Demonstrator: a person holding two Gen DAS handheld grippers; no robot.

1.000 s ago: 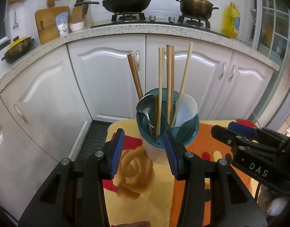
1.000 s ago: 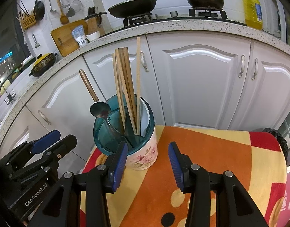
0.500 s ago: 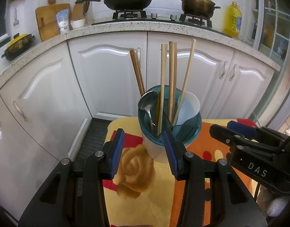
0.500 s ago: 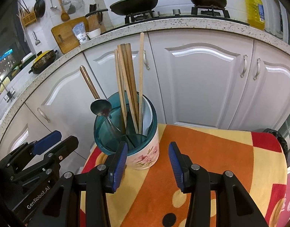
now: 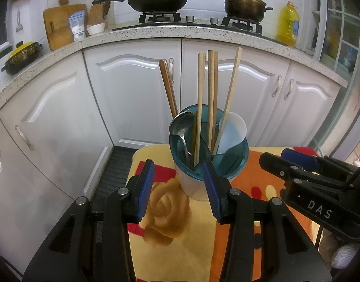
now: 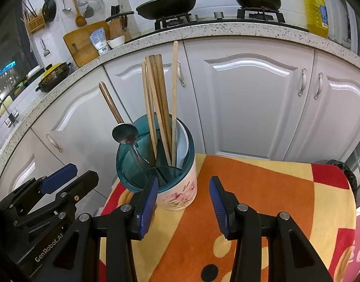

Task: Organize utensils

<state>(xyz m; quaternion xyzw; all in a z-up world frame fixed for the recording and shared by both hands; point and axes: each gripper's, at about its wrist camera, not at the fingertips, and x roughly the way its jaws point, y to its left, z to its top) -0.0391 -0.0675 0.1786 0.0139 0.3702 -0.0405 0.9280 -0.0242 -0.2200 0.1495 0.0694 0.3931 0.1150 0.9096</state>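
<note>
A white floral utensil holder [image 6: 180, 192] with a teal divided top [image 5: 229, 164] stands on a small cloth-covered table. It holds several wooden chopsticks [image 5: 211, 98] [image 6: 156, 108], a steel spoon [image 5: 180, 124] [image 6: 124, 132] with a brown handle, and a white plastic piece [image 5: 232, 134]. My left gripper [image 5: 178, 186] is open and empty, just in front of the holder. My right gripper [image 6: 181, 202] is open and empty, just in front and right of the holder. Each gripper shows in the other's view [image 5: 311, 171] [image 6: 51, 192].
The orange, yellow and red cloth [image 6: 262, 202] [image 5: 170, 230] covers the table. White kitchen cabinets [image 5: 137, 89] stand close behind, with a speckled counter [image 6: 227, 29], pots on the stove, a cutting board and a yellow oil bottle [image 5: 288, 23].
Both grippers have drawn back and risen slightly; the holder sits a little lower in both views. Nothing was gripped or released.
</note>
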